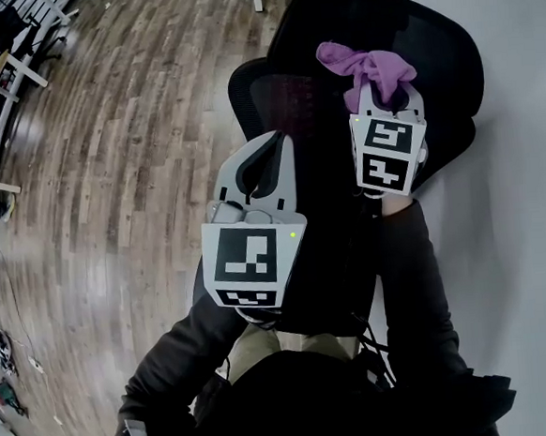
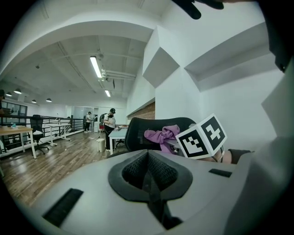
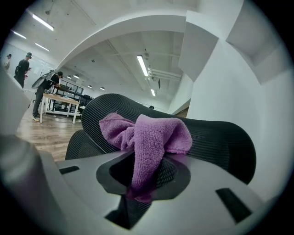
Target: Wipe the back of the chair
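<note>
The black mesh chair back (image 1: 433,44) stands ahead of me beside the wall, and it also fills the right gripper view as the chair back (image 3: 216,140). My right gripper (image 1: 381,89) is shut on a purple cloth (image 1: 366,64), which bunches above the jaws and rests against the upper part of the mesh. In its own view the right gripper (image 3: 141,186) pinches the cloth (image 3: 149,133) between the pads. My left gripper (image 1: 274,145) hangs lower and to the left over the chair, shut with nothing in it. From the left gripper (image 2: 148,170) I see the cloth (image 2: 161,134) and chair back (image 2: 137,133).
A white wall (image 1: 526,202) runs close along the chair's right side. Wooden floor (image 1: 119,177) spreads to the left, with white desks (image 1: 8,83) far off. A white table (image 2: 117,135) and people stand in the background of the office.
</note>
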